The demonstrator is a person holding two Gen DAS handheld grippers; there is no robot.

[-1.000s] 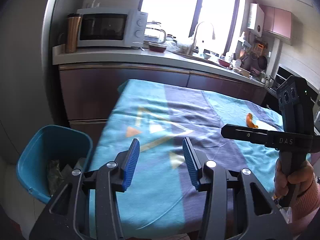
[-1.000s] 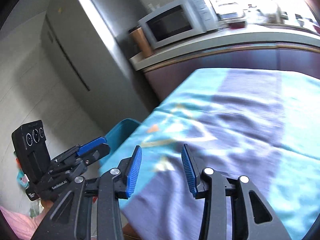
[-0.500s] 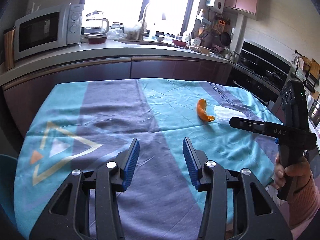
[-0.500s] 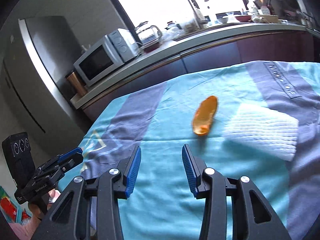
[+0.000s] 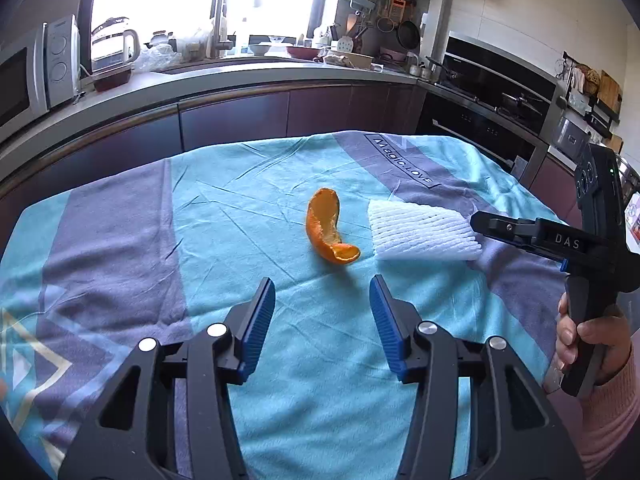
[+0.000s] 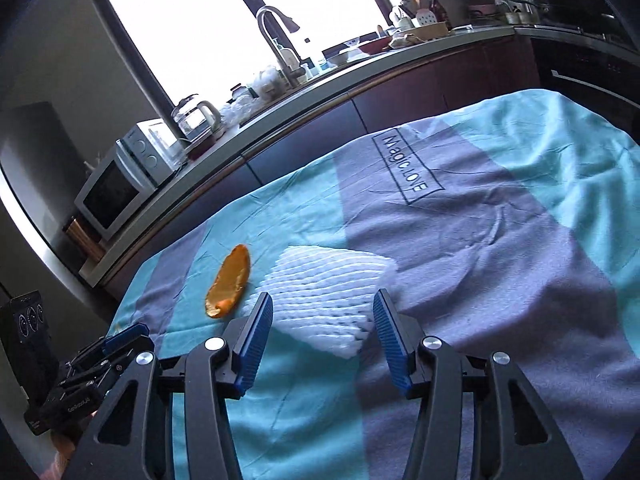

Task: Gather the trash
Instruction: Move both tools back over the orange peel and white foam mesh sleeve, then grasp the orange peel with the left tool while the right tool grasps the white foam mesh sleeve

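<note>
An orange peel (image 5: 326, 227) lies on the teal and purple tablecloth (image 5: 240, 216), with a white foam fruit net (image 5: 420, 232) just right of it. My left gripper (image 5: 322, 296) is open and empty, a short way in front of the peel. My right gripper (image 6: 322, 312) is open and empty, its fingertips just before the foam net (image 6: 324, 300); the peel (image 6: 229, 282) lies to its left. The right gripper also shows in the left wrist view (image 5: 476, 222), at the net's right edge. The left gripper shows low left in the right wrist view (image 6: 124, 340).
A kitchen counter (image 5: 240, 76) with a microwave (image 5: 36, 76), a kettle (image 5: 114, 48) and a sink tap runs behind the table. An oven (image 5: 488, 92) stands at the right. The cloth hangs over the table's edges.
Both grippers have swung right, away from the blue bin at the table's left end, to face the peel and the foam net. Both stay open.
</note>
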